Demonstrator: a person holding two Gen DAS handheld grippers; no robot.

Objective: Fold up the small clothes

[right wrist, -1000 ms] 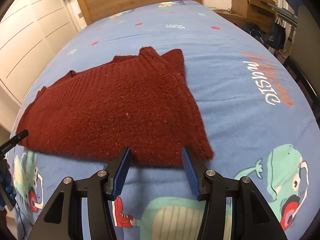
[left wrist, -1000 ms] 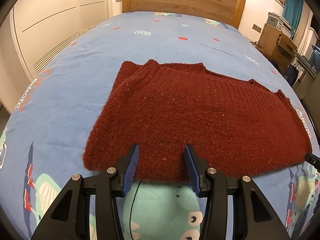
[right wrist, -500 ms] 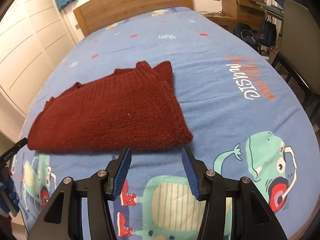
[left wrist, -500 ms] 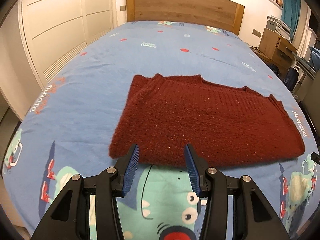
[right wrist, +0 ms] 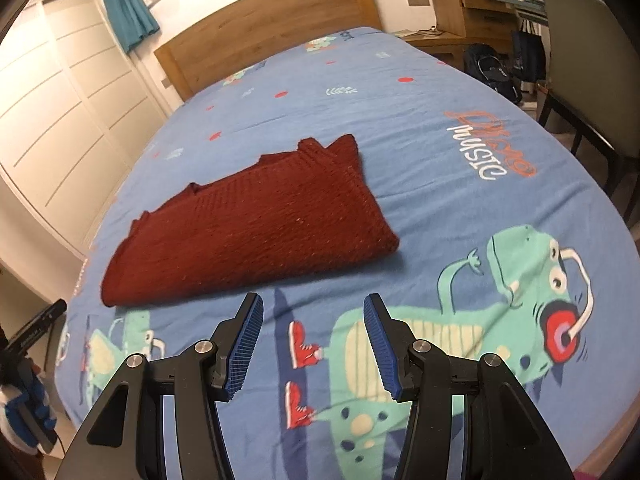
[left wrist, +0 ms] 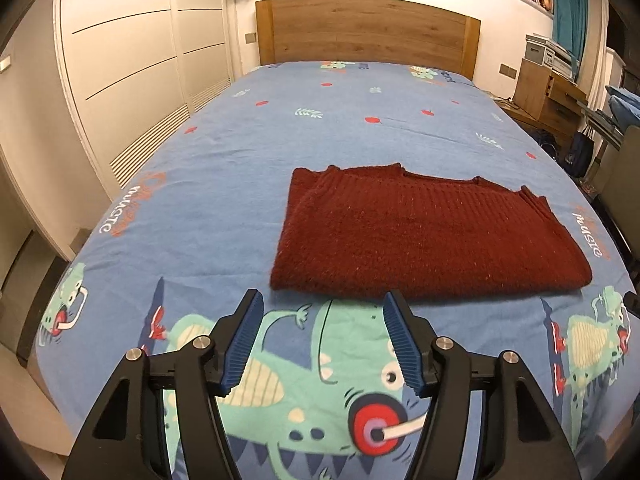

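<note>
A dark red knitted sweater (left wrist: pixel 424 236) lies folded flat on the blue cartoon-print bedsheet (left wrist: pixel 240 168). It also shows in the right wrist view (right wrist: pixel 256 224), folded edge toward me. My left gripper (left wrist: pixel 322 306) is open and empty, held above the sheet just short of the sweater's near edge. My right gripper (right wrist: pixel 312 306) is open and empty, also short of the near edge, toward the sweater's right half. Neither gripper touches the sweater.
A wooden headboard (left wrist: pixel 368 32) stands at the far end of the bed. White wardrobe doors (left wrist: pixel 132 72) line the left. A wooden cabinet (left wrist: pixel 548 96) and a chair (right wrist: pixel 588 52) stand to the right. The other gripper's body shows at the left edge (right wrist: pixel 28 368).
Both grippers have pulled back and up from the sweater's near edge, staying open. The sweater now lies farther ahead and has not moved.
</note>
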